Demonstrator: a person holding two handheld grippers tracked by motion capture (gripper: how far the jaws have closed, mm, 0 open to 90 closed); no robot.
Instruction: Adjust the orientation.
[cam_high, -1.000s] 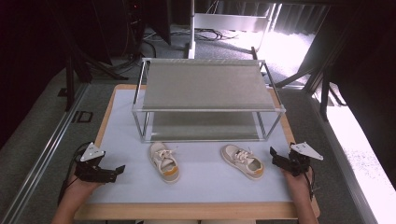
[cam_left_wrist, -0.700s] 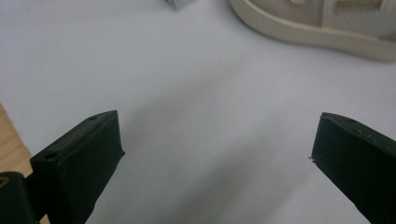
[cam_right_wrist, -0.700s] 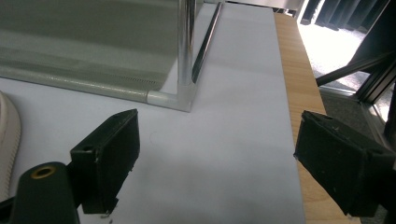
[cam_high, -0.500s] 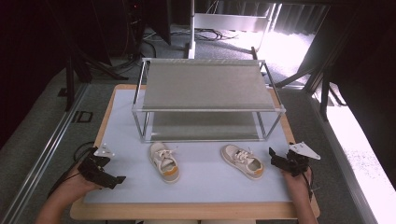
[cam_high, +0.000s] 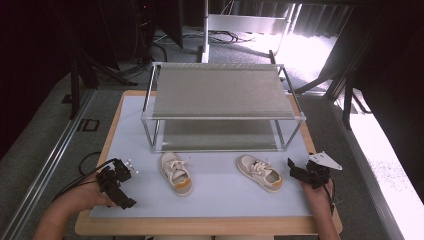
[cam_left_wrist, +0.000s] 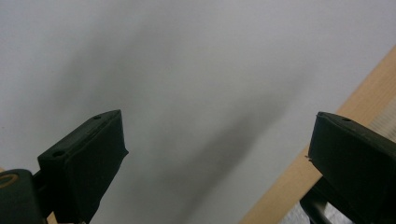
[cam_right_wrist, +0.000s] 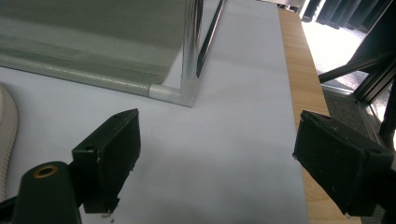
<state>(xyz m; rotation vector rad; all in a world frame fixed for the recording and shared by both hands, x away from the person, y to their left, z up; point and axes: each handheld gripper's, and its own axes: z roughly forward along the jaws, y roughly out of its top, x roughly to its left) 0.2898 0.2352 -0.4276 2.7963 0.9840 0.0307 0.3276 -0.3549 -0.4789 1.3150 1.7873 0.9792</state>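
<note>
I have both tools low at the near corners of the pale grey mat-covered surface (cam_high: 220, 200), and neither holds anything. The left gripper (cam_high: 116, 181) sits near the left edge with its jaws spread wide over bare mat; the right gripper (cam_high: 302, 172) rests at the right edge, jaws equally wide apart, looking toward the chrome corner post of the two-tier metal shoe rack (cam_high: 220, 95).

The work I read here is the pair of small shoes lying in front of the rack. The cream child's shoe with the orange heel patch (cam_high: 175, 173) lies left of centre, well apart from my left gripper. Its long axis runs near-to-far with a slight slant, orange heel toward me, toe toward the rack. The cream-and-tan child's shoe (cam_high: 259, 172) lies near my right gripper. Its axis is diagonal; which end is the toe I cannot tell for sure.

What worries me:
- Closing across a shoe's length rather than its width would let it pivot and slip out, since the two axes differ.
- Pinching only the soft upper or laces could leave the shoe dangling and tilted.
- Lifting toward the lower shelf, I could knock a shoe or a jaw against the rack's front bar or post.
- The right gripper starts close to the surface edge, so a careless sweep could nudge that shoe away.
</note>
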